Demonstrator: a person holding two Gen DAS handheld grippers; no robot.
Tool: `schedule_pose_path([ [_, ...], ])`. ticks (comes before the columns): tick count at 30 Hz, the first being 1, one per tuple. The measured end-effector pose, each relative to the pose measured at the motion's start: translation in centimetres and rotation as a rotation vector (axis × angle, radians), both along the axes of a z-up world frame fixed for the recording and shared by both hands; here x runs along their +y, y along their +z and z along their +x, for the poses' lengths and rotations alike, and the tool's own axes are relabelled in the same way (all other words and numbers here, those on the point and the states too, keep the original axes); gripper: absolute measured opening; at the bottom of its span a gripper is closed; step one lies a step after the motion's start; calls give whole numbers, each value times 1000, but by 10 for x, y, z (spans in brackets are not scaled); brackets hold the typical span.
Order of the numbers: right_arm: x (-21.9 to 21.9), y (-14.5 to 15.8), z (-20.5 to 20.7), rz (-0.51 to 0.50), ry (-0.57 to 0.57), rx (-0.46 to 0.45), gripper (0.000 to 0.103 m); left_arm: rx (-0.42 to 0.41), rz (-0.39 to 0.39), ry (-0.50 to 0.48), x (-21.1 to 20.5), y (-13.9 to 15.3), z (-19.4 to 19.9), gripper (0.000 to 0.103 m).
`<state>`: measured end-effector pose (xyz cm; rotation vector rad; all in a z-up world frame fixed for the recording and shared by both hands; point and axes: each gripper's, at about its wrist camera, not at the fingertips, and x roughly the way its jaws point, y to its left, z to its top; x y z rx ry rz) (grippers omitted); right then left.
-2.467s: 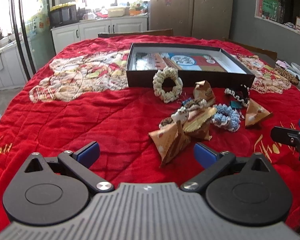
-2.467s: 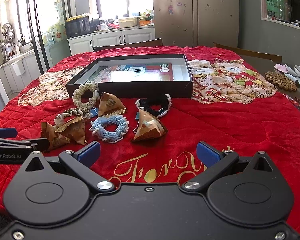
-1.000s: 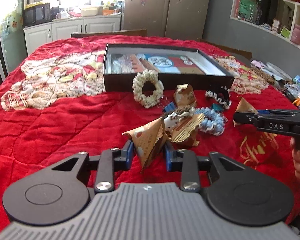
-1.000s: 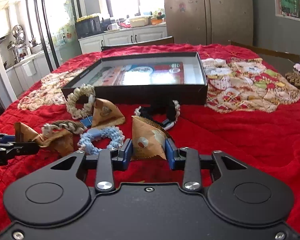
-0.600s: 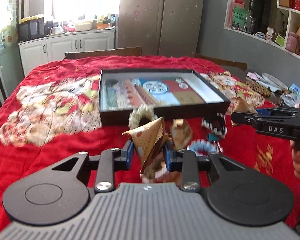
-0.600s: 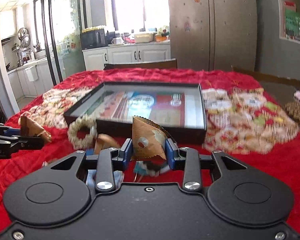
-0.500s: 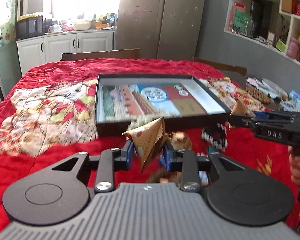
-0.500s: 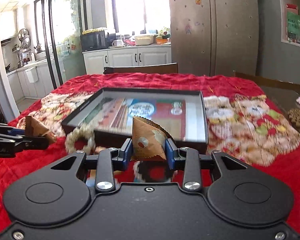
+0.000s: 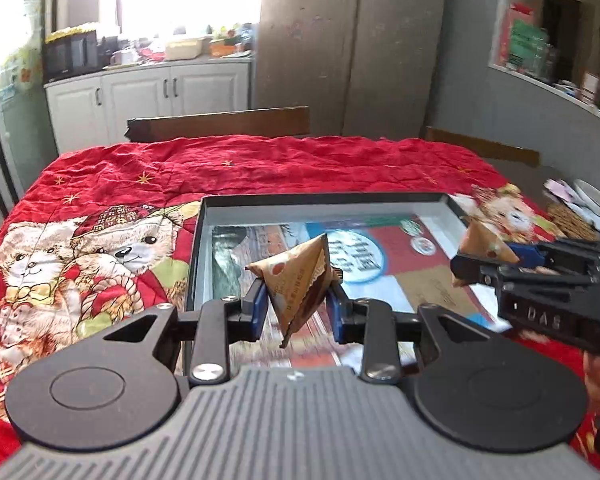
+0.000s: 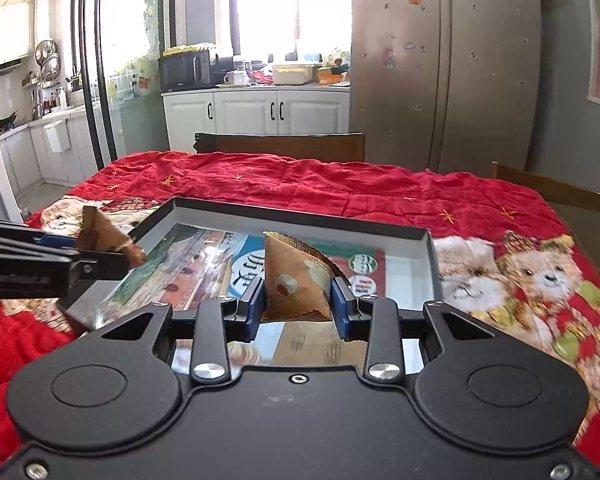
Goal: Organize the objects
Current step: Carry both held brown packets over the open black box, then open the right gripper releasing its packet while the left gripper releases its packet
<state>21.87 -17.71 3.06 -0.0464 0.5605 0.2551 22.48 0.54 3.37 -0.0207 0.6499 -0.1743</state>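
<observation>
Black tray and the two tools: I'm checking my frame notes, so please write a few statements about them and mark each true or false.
1. The left tool is shut on a brown triangular packet. True.
2. The right tool is open, holding nothing. False: it is shut on a second triangular packet.
3. Both packets already lie on the floor of the black tray. False: each is held up between tool pads.
4. The tray sits on a red bear-print cloth. True.
5. Hair ties lie inside the tray. False: only its printed lining shows.
</observation>
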Motion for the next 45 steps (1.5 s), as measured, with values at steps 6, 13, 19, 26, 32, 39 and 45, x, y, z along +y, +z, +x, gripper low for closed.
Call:
schedule_pose_path([
  [6, 12, -15, 35, 1, 25, 10, 34, 16, 26, 42, -7, -16, 35, 35],
  [13, 24, -32, 59, -33, 26, 9, 34, 38, 3, 38, -11, -32, 59, 35],
  [19, 27, -43, 70, -49, 19, 22, 34, 45, 5, 34, -16, -40, 66, 35],
  [26, 31, -57, 79, -75, 24, 68, 34, 64, 16, 32, -18, -47, 72, 36],
  [32, 33, -58, 81, -92, 25, 86, 33, 80, 28, 25, -19, -52, 75, 36],
  [39, 31, -58, 85, -82, 22, 111, 36, 91, 33, 28, -19, -55, 76, 51],
  [45, 32, -58, 85, -89, 22, 116, 42, 84, 38, 28, -19, -54, 75, 56],
])
